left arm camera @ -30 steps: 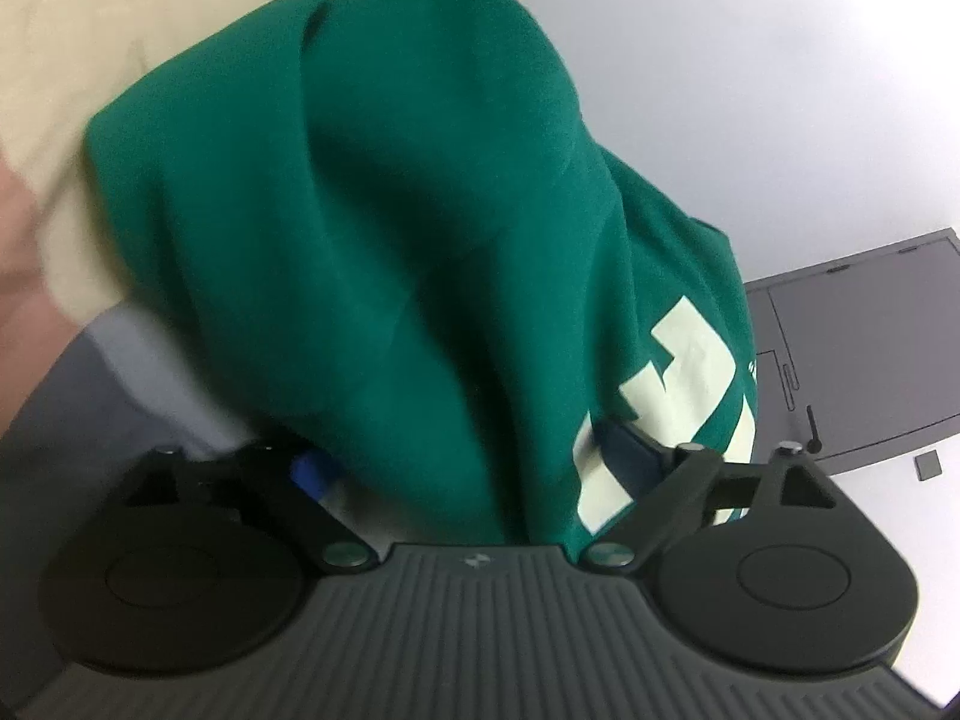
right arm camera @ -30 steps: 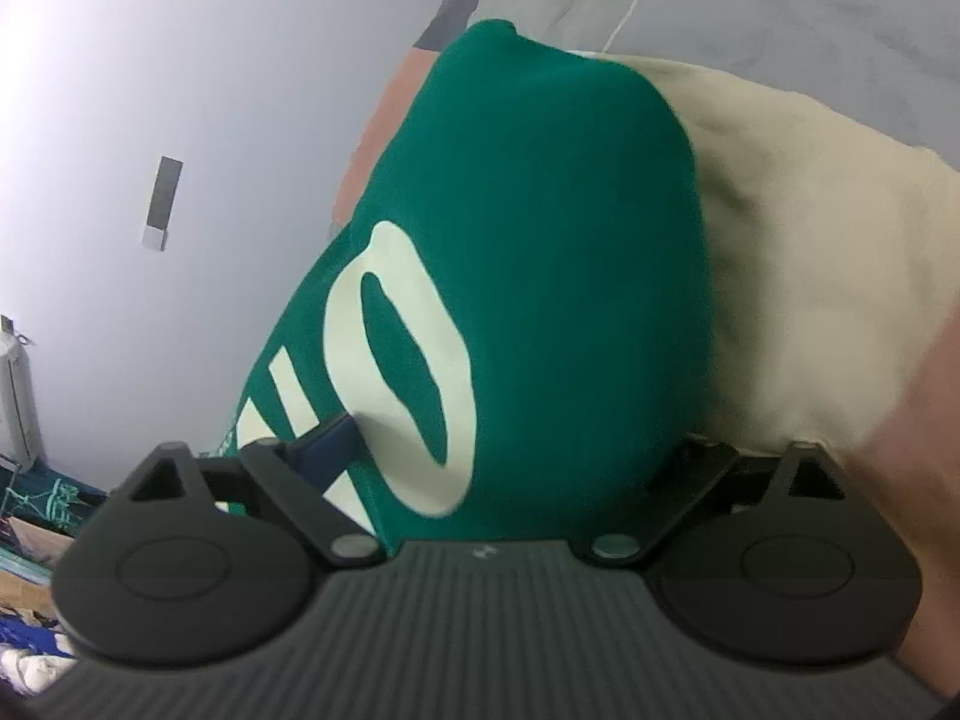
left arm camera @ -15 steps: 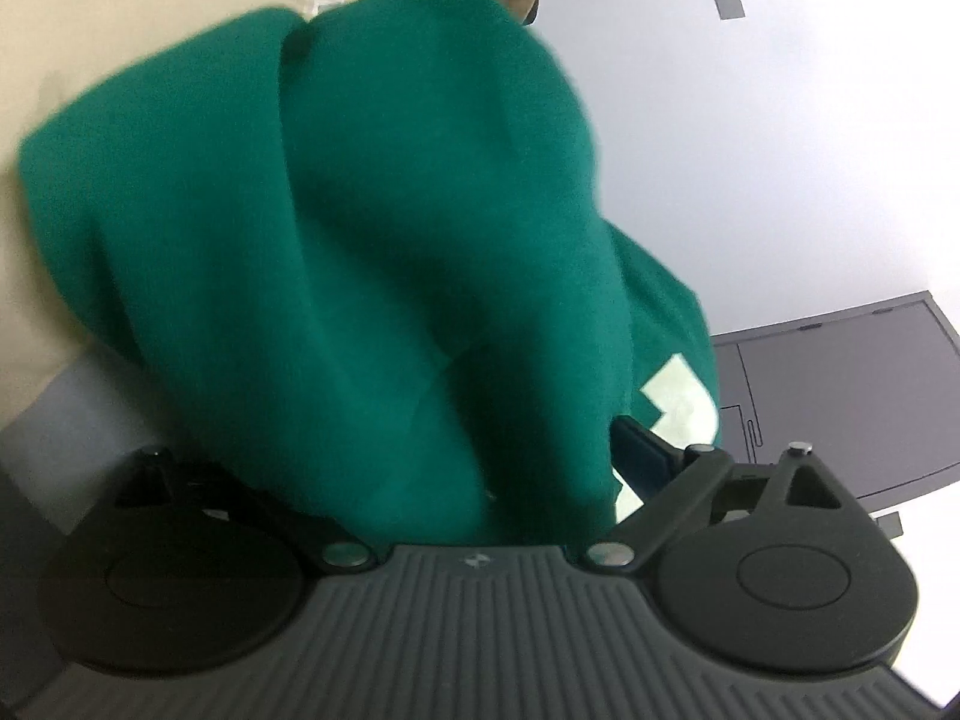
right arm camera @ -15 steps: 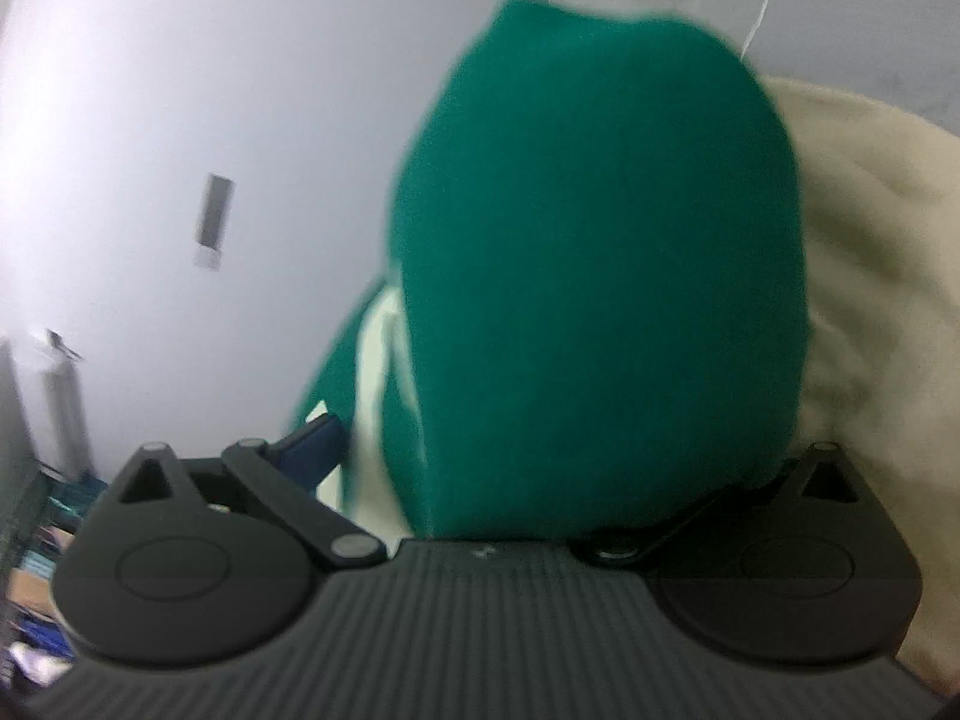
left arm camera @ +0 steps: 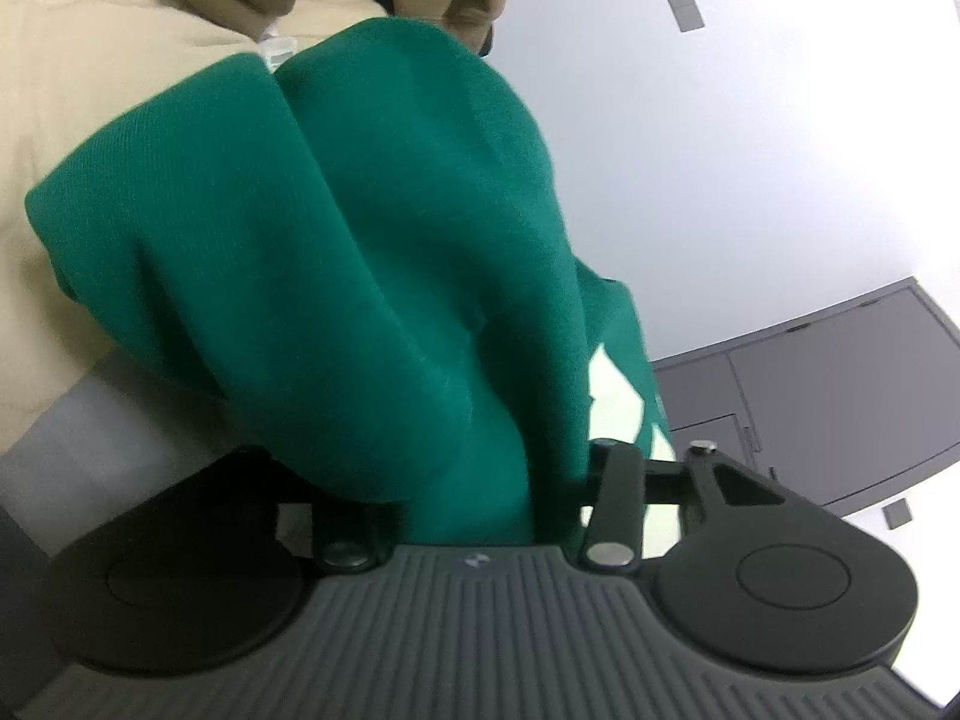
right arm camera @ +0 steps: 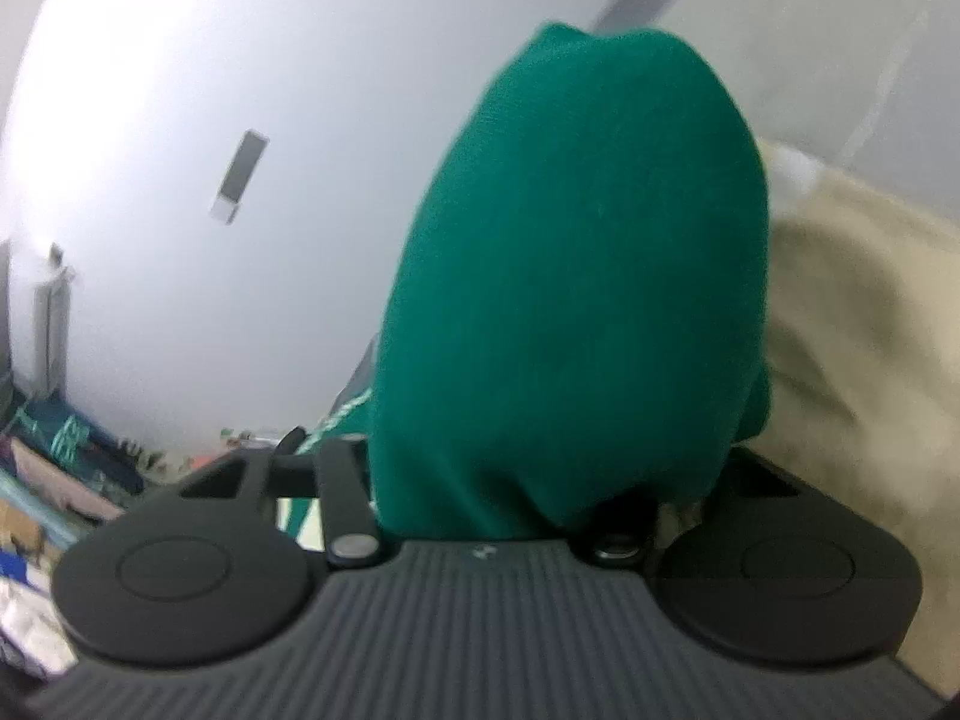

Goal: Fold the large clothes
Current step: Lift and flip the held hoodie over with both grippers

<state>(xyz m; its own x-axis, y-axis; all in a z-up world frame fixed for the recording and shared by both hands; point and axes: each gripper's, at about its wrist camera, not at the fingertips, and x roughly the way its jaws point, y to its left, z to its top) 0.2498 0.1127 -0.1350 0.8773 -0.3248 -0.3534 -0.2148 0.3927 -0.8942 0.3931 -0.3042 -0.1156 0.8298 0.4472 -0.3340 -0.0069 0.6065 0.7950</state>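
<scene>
A green sweatshirt with cream lettering (left arm camera: pixel 372 276) hangs bunched from both grippers, held up in the air. In the left wrist view the cloth drapes over my left gripper (left arm camera: pixel 480 480), whose jaws are shut on it; the fingertips are hidden by fabric. In the right wrist view the same sweatshirt (right arm camera: pixel 576 300) covers my right gripper (right arm camera: pixel 486 498), also shut on the cloth, fingertips hidden. A strip of cream lettering (left arm camera: pixel 618 396) shows at the right of the left view.
The person's beige top (left arm camera: pixel 90 90) (right arm camera: pixel 858 330) is close behind the cloth. A pale wall or ceiling (right arm camera: pixel 210 90) fills the background. A grey cabinet (left arm camera: pixel 840 384) is at right, and cluttered items (right arm camera: pixel 54 456) at lower left.
Both grippers have closed further and tilted upward. The sweatshirt has bunched tighter, and the large cream letters that showed a second ago are now mostly hidden.
</scene>
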